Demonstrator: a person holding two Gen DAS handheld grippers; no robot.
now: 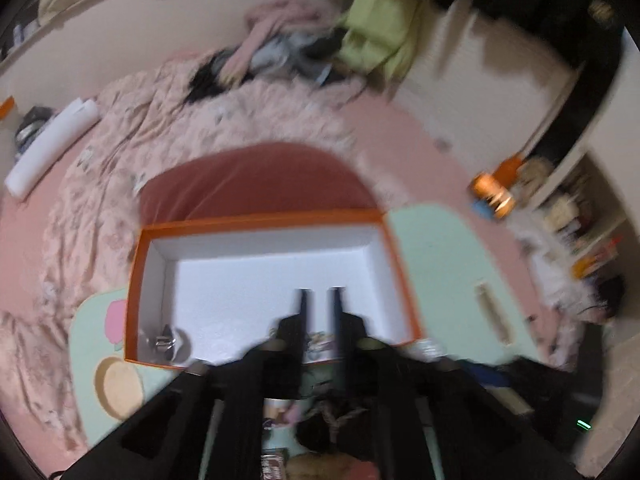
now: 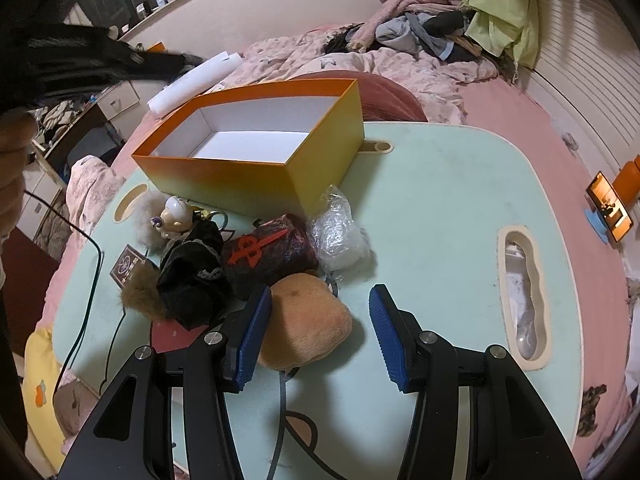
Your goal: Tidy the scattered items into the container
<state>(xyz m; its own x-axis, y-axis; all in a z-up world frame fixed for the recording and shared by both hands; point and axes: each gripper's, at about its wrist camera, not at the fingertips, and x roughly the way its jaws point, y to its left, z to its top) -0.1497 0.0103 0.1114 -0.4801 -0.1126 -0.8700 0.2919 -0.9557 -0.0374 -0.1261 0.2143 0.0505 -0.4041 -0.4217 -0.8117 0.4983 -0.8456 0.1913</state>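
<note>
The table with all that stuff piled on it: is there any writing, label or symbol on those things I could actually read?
No words can be read.
Dark pouch: a red emblem, a symbol, no letters.
Small dark card: a pale round design with markings too small to read.
Orange box: no print shows.
Left wrist view: too blurred for any text.

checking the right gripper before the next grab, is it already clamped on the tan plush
No, the right gripper stands open above the table, and the tan plush lies between its blue pads untouched on one side.
</note>
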